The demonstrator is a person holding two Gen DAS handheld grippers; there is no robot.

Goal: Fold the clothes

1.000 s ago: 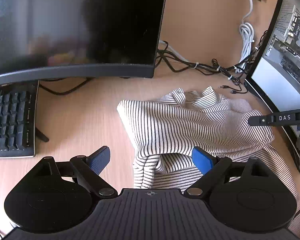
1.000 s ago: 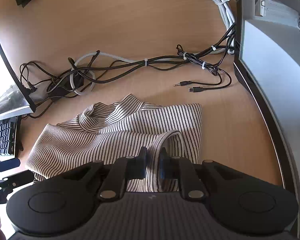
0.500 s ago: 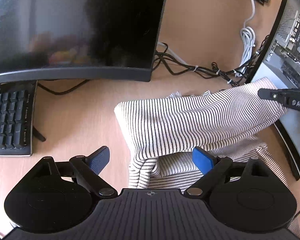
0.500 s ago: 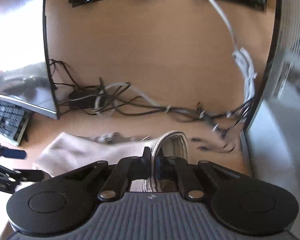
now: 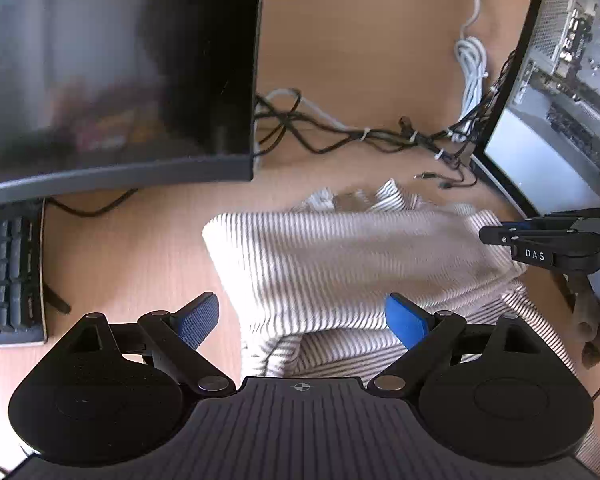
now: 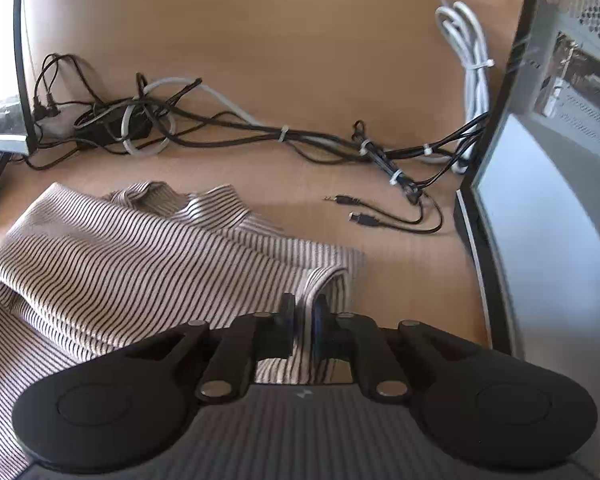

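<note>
A cream knit top with thin dark stripes (image 6: 148, 264) lay bunched on the light wooden desk (image 6: 284, 28), between a dark curved monitor (image 5: 112, 72) at left and a 2nd curved screen (image 6: 548, 208) at right. The right gripper (image 6: 303, 314), fingers pressed together on a fold of the garment's edge, held the fabric pinched, apparently to carry that edge over the rest & make a fold. The left gripper (image 5: 302, 318) hovered over the near side of the cloth, blue-padded fingers (image 5: 404, 320) wide apart w/ nothing between them, likely ready to pin or catch the opposite edge. A tangle of black & grey cables (image 6: 260, 136) ran along the desk just behind the top, close enough to snag. A black keyboard (image 5: 10, 276) sat at far left, well apart.
</note>
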